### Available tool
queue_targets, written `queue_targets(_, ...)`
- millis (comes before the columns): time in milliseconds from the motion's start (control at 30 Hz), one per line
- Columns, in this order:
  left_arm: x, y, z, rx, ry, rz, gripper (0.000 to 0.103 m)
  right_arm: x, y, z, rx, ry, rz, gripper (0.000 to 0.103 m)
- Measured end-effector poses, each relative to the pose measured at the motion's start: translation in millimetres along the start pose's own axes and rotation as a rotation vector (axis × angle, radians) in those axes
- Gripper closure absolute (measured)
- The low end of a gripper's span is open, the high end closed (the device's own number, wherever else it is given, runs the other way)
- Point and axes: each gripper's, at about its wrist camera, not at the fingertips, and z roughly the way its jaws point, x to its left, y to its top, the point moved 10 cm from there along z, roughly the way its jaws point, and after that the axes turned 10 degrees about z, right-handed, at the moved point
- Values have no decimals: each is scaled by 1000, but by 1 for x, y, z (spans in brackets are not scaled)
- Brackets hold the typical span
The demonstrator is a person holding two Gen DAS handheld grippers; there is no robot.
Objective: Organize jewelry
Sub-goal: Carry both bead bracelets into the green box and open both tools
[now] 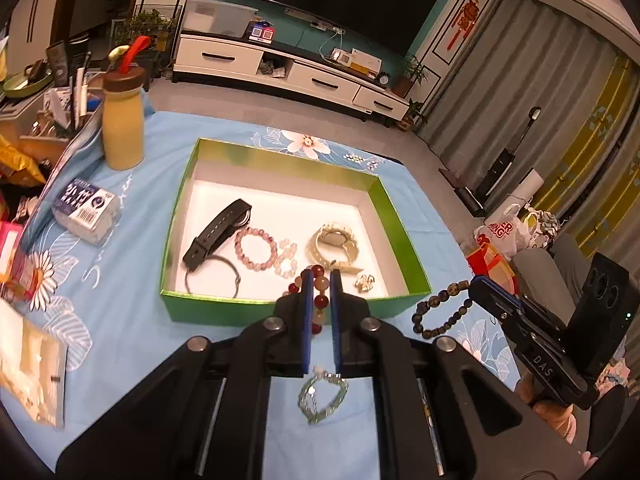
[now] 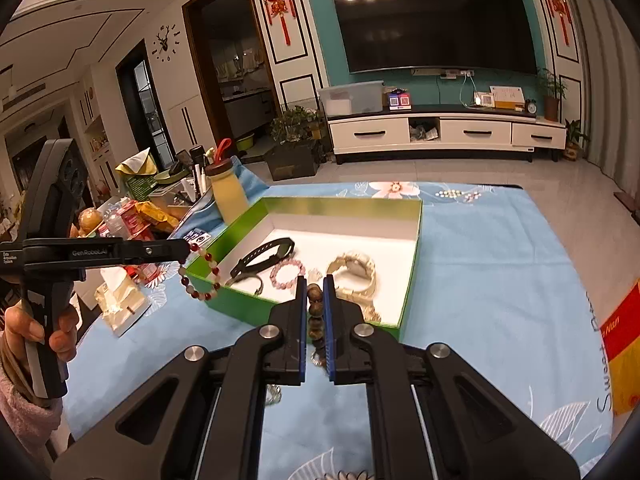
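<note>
A green box [image 1: 280, 157] with a white floor stands on the blue floral cloth. In it lie a black watch strap [image 1: 218, 234], a pink bead bracelet [image 1: 256, 250], a gold watch [image 1: 334, 242] and other small pieces. My left gripper [image 1: 320, 276] hangs over the box's near wall, shut on a red and white bead bracelet [image 1: 321, 301]. From the right wrist view that bracelet [image 2: 200, 296] dangles from the left gripper [image 2: 186, 249] beside the box's left corner. My right gripper [image 2: 316, 278] is shut on a brown bead bracelet [image 2: 314, 300] just before the box [image 2: 344, 202].
A pale green bracelet [image 1: 322, 398] lies on the cloth under my left gripper. A yellow bottle [image 1: 122, 128] and a small printed pack [image 1: 86, 210] stand left of the box, with clutter beyond. A red and yellow bag [image 2: 624, 340] lies at the right edge.
</note>
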Motion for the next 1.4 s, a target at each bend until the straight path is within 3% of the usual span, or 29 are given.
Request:
queue_targets(333,1,22,45,43,-10,-4,95,-12,29,28,-18,-16,9,96)
queue_targets(633,10,46,84,71,24,7,95,-30,55,61,-14,-28,42,96)
queue_targets(967,30,59,138,140,66,-21,95,-54,55,117,57,-94,74,96)
queue_targets(1200,36,64,161,174,64,-49,95,-63,59,133,73,-130,84,96)
queue_targets(1233,36,64,162,177,63,-55,94,-64,59,134,79,-134,86,95)
queue_targets(1333,37,62,160,175,68,-64,78,-69,59,133,84,-140,98,86)
queue_targets(1400,35,62,156,167,77,-53,77,-70,59,129,79,-134,111,85)
